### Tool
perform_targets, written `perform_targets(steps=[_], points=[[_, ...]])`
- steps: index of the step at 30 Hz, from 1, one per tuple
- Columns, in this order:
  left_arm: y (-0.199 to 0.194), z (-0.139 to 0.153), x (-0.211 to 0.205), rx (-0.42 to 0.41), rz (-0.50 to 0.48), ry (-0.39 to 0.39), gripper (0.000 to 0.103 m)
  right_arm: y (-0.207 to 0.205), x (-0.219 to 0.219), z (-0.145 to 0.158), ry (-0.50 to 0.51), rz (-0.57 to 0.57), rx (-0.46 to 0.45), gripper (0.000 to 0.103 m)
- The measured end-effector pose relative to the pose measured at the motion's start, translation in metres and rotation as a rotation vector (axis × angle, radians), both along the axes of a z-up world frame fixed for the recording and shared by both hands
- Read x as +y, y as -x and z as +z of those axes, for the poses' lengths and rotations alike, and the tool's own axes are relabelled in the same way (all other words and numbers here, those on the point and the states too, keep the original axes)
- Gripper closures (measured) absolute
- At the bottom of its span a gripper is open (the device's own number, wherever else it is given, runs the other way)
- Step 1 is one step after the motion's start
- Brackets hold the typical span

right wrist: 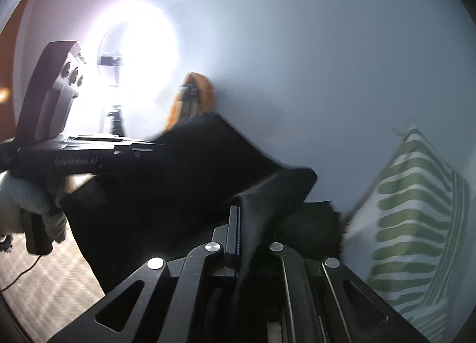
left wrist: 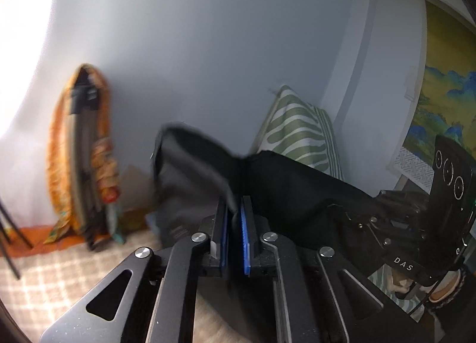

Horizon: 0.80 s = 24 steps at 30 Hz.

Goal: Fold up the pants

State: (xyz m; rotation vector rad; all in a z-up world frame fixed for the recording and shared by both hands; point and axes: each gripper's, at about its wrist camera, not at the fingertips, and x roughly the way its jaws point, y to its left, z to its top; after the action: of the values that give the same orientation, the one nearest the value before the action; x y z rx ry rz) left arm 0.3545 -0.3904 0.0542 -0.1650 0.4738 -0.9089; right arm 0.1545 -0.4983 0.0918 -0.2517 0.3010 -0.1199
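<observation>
The black pants [left wrist: 285, 185] hang in the air, stretched between both grippers. My left gripper [left wrist: 235, 209] is shut on an upper edge of the cloth, which rises in a flap above its blue pads [left wrist: 244, 238]. My right gripper [right wrist: 242, 218] is shut on another edge of the pants [right wrist: 184, 182]; the cloth drapes over its right finger and hides it. The right gripper's body [left wrist: 416, 224] shows at the right of the left wrist view. The left gripper's body [right wrist: 77, 155] shows at the left of the right wrist view.
A pale wall [left wrist: 208, 45] fills the background. A green-and-white patterned pillow [left wrist: 300, 131] leans at the right; it also shows in the right wrist view [right wrist: 416, 215]. A folded stand draped in orange cloth [left wrist: 80, 146] leans on the wall. A checked surface [left wrist: 59, 271] lies below. A bright lamp [right wrist: 139, 42] glares.
</observation>
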Motion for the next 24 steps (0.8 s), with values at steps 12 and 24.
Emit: perform_targets(steps=[12, 24], points=[[-0.018, -0.017, -0.006, 0.01, 0.008, -0.088, 0.102, -0.028, -0.056, -0.057, -0.183, -0.02, 0.146, 0.102], [-0.01, -0.062, 0.044, 0.147, 0.024, -0.119, 0.101, -0.021, -0.057, -0.03, -0.373, 0.047, 0.131, 0.102]])
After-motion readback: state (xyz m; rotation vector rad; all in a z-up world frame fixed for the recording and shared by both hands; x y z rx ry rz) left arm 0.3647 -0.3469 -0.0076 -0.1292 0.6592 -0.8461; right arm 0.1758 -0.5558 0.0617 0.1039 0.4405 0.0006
